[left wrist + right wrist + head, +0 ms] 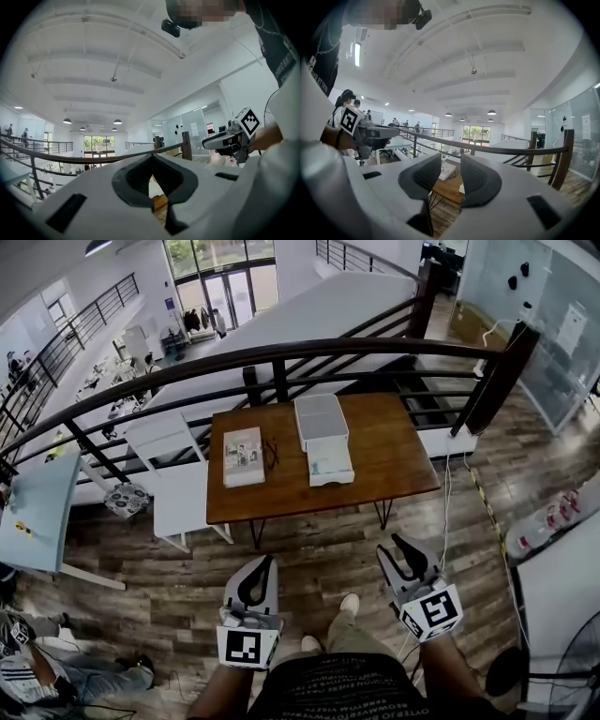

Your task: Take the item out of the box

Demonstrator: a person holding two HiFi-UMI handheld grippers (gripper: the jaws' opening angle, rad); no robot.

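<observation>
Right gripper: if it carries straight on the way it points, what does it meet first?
Likely the wooden table: it shows in the gap between the right gripper's open jaws, with only floor before it. Depth is unclear.

Wood-plank floor (pixel 319 549), dark railing (pixel 280 381) — pendant lamps (pixel 117 121), tall windows (pixel 220 254) beyond.

Found brown wood grain on the table (pixel 394 451), plain white on the box (pixel 321 418), cream with small coloured prints on the booklet (pixel 244 457). Recorded white bodies, black pads and black-and-white square markers on the left gripper (pixel 263 564) and right gripper (pixel 393 548). Logged grey-brown planking on the floor (pixel 328 540), dark brown on the railing (pixel 328 349).
</observation>
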